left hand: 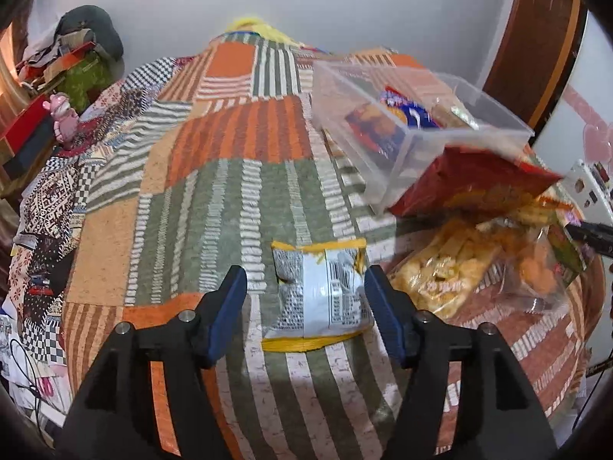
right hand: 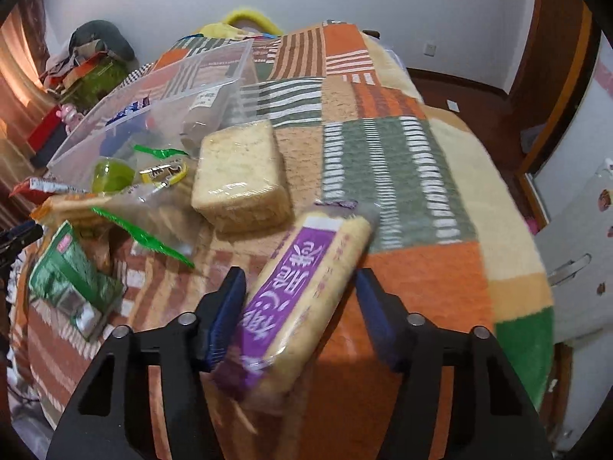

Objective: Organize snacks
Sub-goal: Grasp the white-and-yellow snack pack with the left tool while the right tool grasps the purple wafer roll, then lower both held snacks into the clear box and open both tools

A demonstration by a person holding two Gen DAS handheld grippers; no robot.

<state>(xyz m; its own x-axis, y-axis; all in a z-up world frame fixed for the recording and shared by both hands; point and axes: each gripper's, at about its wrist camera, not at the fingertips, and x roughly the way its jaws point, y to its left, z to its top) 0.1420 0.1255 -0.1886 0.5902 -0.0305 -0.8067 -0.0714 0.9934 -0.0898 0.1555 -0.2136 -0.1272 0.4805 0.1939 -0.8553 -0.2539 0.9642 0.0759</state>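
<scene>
1. Where the room shows, a pale wall (left hand: 345, 7) rises behind the bed and a dark wooden door frame (right hand: 551, 76) stands at the right.
2. Covering the bed is a patchwork blanket (left hand: 230, 199) of orange, green and white striped squares, on which every snack lies.
3. A clear plastic box (left hand: 402, 122) sits tilted on the blanket, to the right in the left camera, with a few packets inside.
4. A red chip bag (left hand: 471, 184) leans against the near corner of that box, above a clear bag of yellow crackers (left hand: 440, 268).
5. A long bread packet (right hand: 302, 291) with a purple label runs lengthwise from the near left toward the far right, its near end lying between the fingers.
6. A wrapped square loaf (right hand: 241, 180) lies flat beyond it.
7. A silver packet with yellow ends (left hand: 322, 295) lies flat, printed back up, its long axis pointing away from the camera.
8. The left gripper (left hand: 304, 287) is spread wide around the silver packet.
9. The right gripper (right hand: 300, 287) is spread too, its left pad at the bread packet, its right pad apart from it.
</scene>
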